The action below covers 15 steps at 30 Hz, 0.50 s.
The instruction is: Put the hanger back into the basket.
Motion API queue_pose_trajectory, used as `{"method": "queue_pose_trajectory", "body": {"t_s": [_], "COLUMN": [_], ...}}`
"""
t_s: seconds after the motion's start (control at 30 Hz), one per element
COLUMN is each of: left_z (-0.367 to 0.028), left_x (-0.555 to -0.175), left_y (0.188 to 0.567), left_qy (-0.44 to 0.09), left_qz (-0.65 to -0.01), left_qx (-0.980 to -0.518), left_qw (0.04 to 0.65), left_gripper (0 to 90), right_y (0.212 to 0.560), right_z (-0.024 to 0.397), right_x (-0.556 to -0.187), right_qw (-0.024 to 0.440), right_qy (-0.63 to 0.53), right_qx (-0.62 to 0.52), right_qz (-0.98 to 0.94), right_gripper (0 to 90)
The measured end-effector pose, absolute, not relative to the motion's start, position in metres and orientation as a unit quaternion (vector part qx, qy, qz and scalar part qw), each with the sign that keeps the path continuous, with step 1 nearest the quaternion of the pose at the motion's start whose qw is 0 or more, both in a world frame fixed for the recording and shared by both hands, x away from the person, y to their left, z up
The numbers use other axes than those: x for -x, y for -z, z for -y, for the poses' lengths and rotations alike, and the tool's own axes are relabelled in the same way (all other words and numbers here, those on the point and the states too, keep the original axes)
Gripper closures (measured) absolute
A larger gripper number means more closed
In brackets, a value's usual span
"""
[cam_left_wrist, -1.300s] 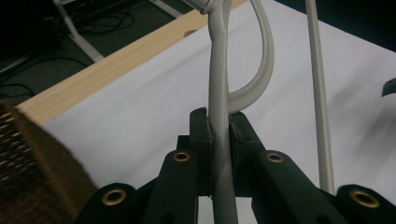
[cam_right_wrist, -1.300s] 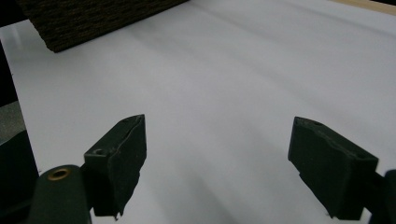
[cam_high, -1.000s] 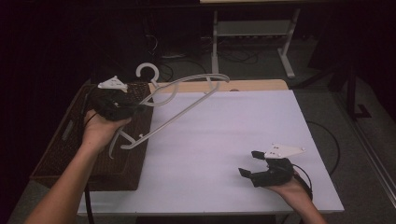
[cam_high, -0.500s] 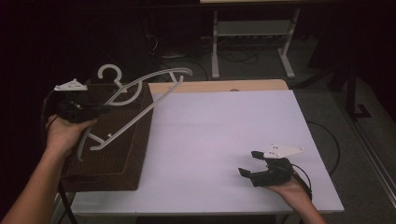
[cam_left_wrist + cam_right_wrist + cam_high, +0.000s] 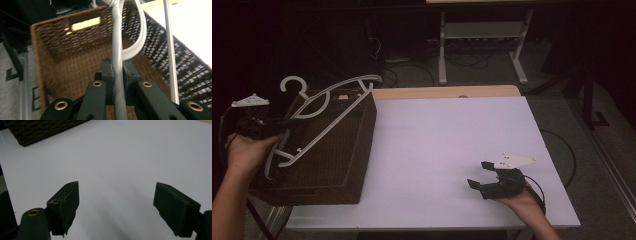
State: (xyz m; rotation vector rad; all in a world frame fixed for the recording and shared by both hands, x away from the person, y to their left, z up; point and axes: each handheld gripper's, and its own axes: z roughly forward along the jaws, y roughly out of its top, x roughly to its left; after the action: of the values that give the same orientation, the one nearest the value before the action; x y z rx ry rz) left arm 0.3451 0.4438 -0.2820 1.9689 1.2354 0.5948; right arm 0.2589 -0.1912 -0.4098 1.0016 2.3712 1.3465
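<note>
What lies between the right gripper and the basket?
Nothing: in the high view, only bare white table lies between the open right gripper and the basket. The right gripper view shows that same bare stretch.

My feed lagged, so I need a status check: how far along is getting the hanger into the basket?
Done: the left gripper is shut on the white hanger and has it lifted above the brown wicker basket, clear of the white table. In hand: the hanger hangs tilted over the basket. Left: lowering it in and letting go. The right gripper rests open on the table, holding nothing.
</note>
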Motion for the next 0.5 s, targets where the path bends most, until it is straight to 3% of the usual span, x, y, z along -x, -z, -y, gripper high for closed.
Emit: {"method": "queue_pose_trajectory", "body": {"t_s": [0.5], "left_z": [-0.479], "left_x": [-0.338], "left_y": [0.302], "left_qy": [-0.235], "left_qz": [-0.509], "left_qx": [-0.763], "left_qw": [0.321], "left_gripper": [82.5], "right_y": [0.410], "right_z": [0.191], "right_x": [-0.259], "right_qw": [0.118], "right_qy": [-0.457], "right_qx": [-0.345], "right_qz": [-0.811], "right_gripper": [20.1]}}
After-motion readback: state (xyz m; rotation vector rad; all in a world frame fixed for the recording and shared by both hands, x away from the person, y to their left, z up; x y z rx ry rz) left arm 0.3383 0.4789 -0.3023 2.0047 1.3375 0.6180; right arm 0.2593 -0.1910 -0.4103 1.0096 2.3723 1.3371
